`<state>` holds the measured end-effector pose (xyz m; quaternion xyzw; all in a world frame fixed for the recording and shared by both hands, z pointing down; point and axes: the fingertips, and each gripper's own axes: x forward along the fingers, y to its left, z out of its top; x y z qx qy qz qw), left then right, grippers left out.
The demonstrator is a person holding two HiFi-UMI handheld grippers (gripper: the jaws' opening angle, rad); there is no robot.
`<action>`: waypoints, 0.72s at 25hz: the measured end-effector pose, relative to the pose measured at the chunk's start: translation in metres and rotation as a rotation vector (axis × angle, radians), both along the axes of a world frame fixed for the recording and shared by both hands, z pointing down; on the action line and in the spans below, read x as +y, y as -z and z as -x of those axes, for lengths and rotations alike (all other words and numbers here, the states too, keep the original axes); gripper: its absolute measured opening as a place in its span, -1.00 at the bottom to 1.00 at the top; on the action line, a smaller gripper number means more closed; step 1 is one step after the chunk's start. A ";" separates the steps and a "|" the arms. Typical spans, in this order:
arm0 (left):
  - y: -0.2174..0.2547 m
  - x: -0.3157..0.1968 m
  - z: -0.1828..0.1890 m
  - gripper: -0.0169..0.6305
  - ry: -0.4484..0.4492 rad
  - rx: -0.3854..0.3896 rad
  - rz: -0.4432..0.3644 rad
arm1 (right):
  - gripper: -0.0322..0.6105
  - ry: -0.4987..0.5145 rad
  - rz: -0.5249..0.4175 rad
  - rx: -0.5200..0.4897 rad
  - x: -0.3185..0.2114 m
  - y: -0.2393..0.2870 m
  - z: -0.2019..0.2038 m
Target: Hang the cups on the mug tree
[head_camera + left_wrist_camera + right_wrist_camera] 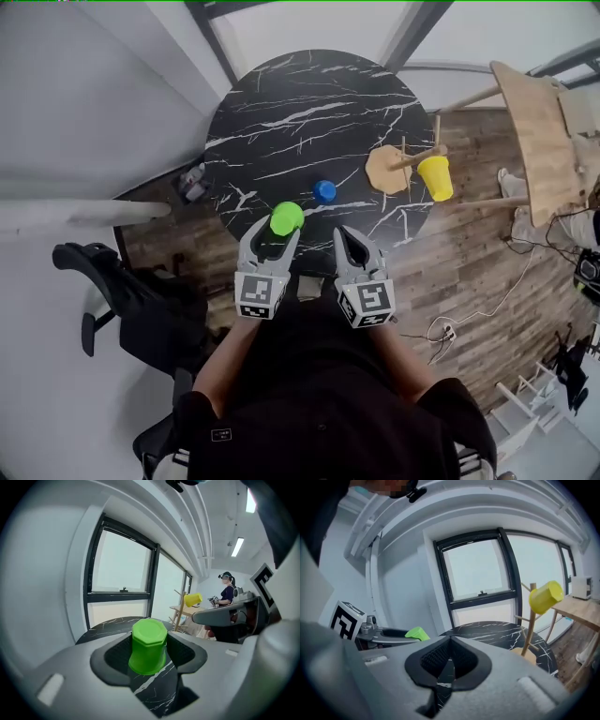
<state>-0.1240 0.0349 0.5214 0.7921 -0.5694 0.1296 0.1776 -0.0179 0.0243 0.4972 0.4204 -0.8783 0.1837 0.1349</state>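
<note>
Left tongs (274, 236) grip green cup (287, 217), bottom up, well left of mug tree (403, 161). Right tongs (354, 246) pinched closed, empty. Advice: steer cup onto free peg, clear of yellow cup (435, 177) hanging on tree.

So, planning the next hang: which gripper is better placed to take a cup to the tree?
Left. The left gripper already grips the green cup; the right gripper is shut and empty, though it looks nearer the tree.

Grey shells are seen on the left gripper (277, 236) and right gripper (346, 238), black-and-white marker cubes (260, 295) behind; a black short-sleeved top (319, 394) is worn.
</note>
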 end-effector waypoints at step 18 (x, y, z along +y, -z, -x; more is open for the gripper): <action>0.066 -0.023 -0.094 -0.22 -0.209 0.077 -0.066 | -0.91 -0.142 -0.112 -0.035 -0.011 0.056 -0.091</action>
